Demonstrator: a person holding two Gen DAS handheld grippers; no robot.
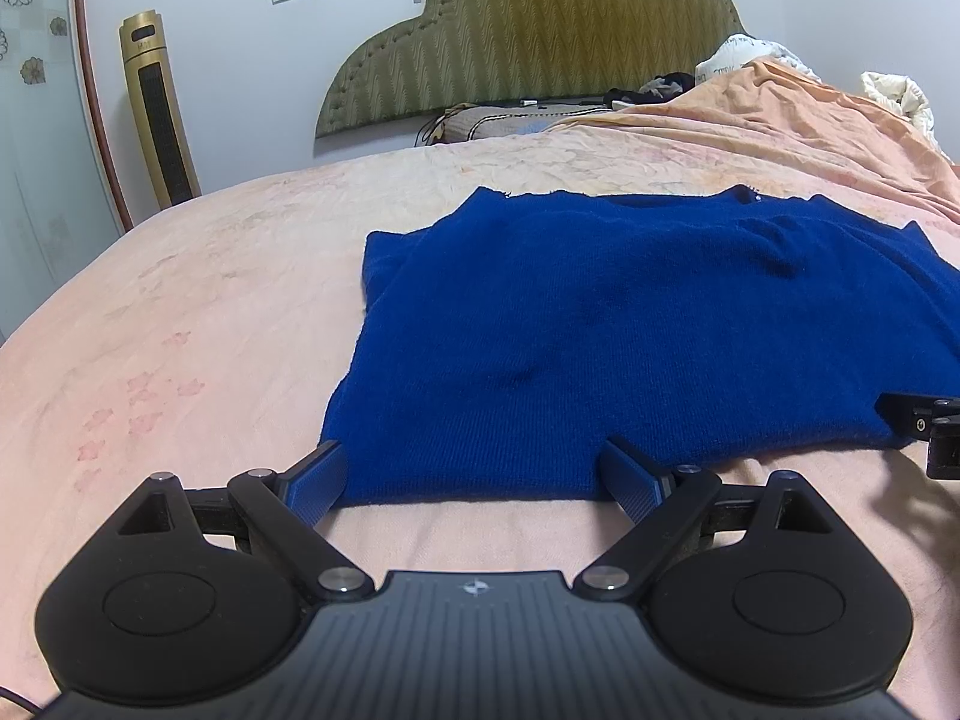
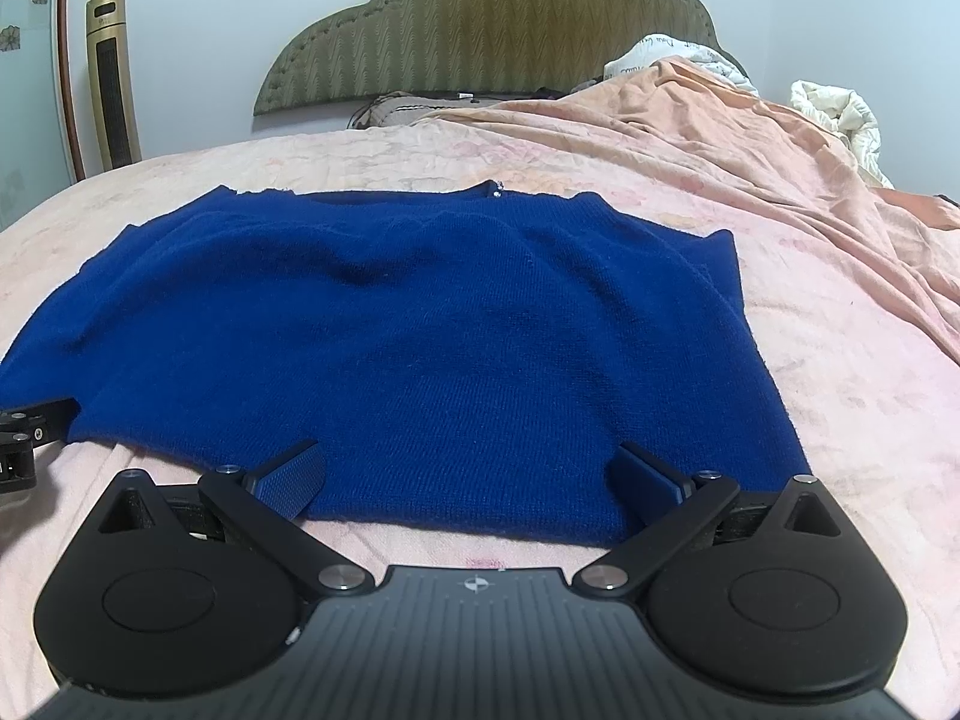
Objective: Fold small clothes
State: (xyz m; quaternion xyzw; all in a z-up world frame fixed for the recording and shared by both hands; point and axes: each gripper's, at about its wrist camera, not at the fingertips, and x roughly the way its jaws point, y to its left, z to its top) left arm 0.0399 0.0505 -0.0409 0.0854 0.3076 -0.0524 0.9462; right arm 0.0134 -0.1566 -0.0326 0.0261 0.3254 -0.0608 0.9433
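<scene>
Blue sweater [image 1: 630,324] spread flat on the pink bed cover [image 1: 198,312], neck end toward the green headboard [image 1: 540,30], bottom hem along the near edge of the bed. Sleeves seemingly tucked in already at both sides, so probably part-way folded, with the big bottom-to-top fold left to do.

Left gripper [image 1: 478,474] low at the hem near the sweater's left corner, fingers spread wide, blue pads either side of a stretch of hem. Nothing pinched yet. Pad tips close to the knit; touching or not, hard to tell.

Right gripper [image 2: 471,477] just the same at the hem toward the right corner: spread wide, not pinching anything, hem edge lying between the pads.

Both placed well apart along the same edge, likely so the hem can lift evenly and stay straight. Wide fingers make room for thick, soft wool to slip in.

Next, probably: close on the hem, lift, carry toward the neck. Grabbing the pink cover along with the wool could spoil it, and so could catching only the top layer.

Tower fan [image 1: 159,108] against the wall, far from everything.
</scene>
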